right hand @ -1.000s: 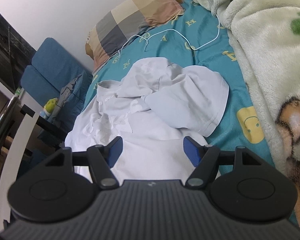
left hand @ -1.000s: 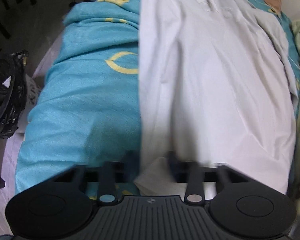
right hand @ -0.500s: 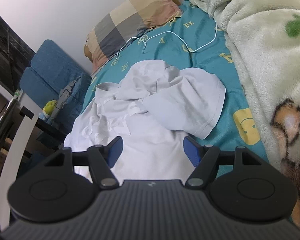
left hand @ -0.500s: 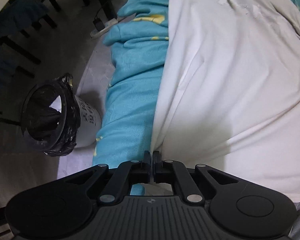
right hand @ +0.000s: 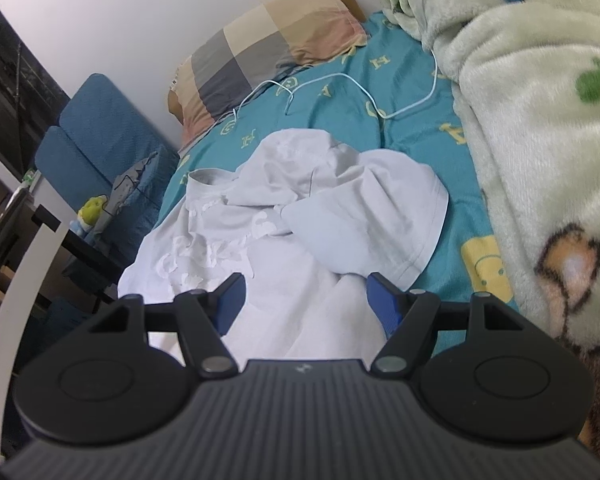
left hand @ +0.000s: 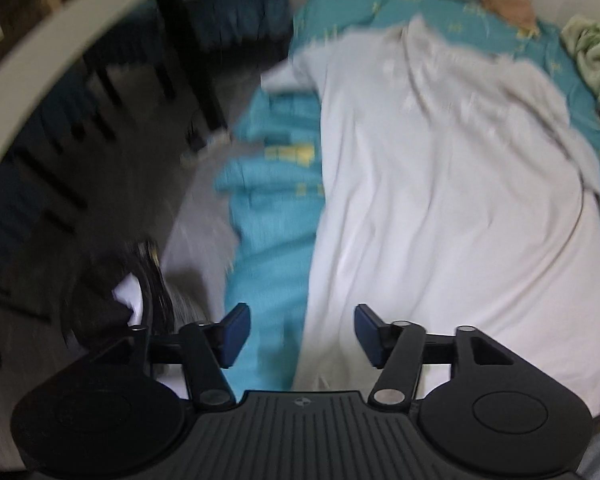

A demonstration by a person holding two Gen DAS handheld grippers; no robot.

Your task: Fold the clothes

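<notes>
**Shirt flat on bed, both claws empty, next grab pending**

Bed (right hand: 416,92): teal sheet with yellow letters and smileys, runs away from both cameras toward the wall. White T-shirt (left hand: 440,208) lies on it lengthwise, long axis along the bed, hem toward the claws, collar at the far end. In the right wrist view the top half is rumpled, and one sleeve (right hand: 372,224) is folded in over the chest print. Judgement: early in the fold; the body is spread but the upper part is not squared.

Key relation: left claw (left hand: 298,334) hangs over the shirt's left side edge near the hem, so that edge runs forward between the pads, below them, not touched. Jaws are opening, nothing between them. Right claw (right hand: 306,302) is over the lower right of the shirt body, jaws wide and empty, with the folded sleeve just ahead and slightly right. Right is nearer the sleeve and collar; left is nearer the side edge and hem.

Around:
- fleece blanket (right hand: 540,140) along the right side, near the sleeve
- checked pillow (right hand: 268,52) at the head
- white cable (right hand: 356,80) on the sheet beyond the collar, clear of the shirt
- bin with black liner (left hand: 116,312) on the floor left of the bed

Left wrist view is motion-blurred, so the hem detail is unclear.
</notes>
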